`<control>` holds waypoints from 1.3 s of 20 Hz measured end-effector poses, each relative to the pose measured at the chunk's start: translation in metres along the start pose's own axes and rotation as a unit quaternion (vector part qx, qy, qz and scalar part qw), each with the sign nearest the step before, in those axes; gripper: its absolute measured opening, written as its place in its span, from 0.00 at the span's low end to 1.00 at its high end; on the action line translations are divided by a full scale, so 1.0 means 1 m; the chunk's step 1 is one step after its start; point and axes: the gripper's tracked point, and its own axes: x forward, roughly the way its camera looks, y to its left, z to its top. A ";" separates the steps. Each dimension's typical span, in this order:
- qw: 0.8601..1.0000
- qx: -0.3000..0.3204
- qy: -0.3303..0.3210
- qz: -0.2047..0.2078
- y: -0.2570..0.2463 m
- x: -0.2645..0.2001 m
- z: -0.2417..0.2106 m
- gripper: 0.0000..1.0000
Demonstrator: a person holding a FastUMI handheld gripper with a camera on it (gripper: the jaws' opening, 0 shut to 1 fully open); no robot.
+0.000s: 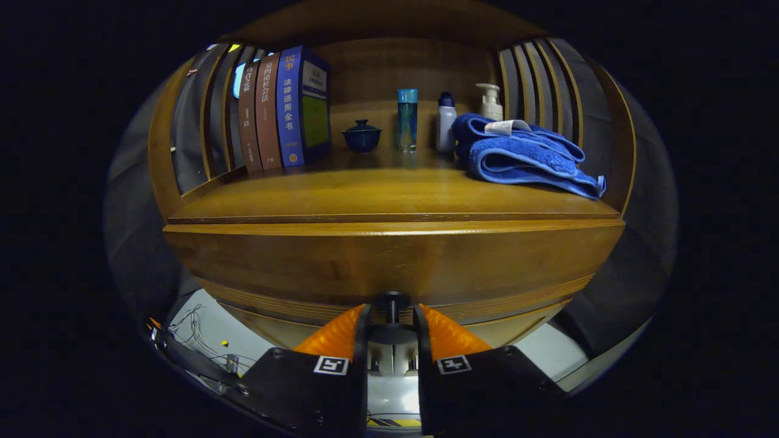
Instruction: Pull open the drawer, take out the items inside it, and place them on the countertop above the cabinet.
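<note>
Wooden cabinet (389, 267) filled the scene, its flat top serving as the table (365, 194) and backed by slatted wooden sides. On that table stood three books (286, 109) upright near the left slats, one small dark lidded cup (362, 135), one tall blue glass (407, 118), one white bottle with a dark cap (446, 121), and one pump bottle (490, 101) behind one folded blue towel (526, 157) on the right. Below the table edge ran the drawer (389, 261), its front closed flush. One dark knob (392, 316) projected from the drawer front, and the hand-held gripper (392, 322) had its two fingers narrowly parted on either side of that knob; whether both pressed on it could not be told. Loose cables (195, 334) lay on the pale floor beneath the cabinet, left of the fingers.
</note>
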 end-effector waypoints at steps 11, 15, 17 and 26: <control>1.000 -0.008 0.020 -0.002 -0.001 -0.016 -0.010 0.26; 1.000 -0.012 0.027 -0.004 -0.002 -0.043 -0.025 0.26; 0.999 -0.012 0.031 -0.004 -0.003 -0.056 -0.033 0.26; 0.998 -0.006 0.056 -0.005 -0.005 -0.112 -0.065 0.26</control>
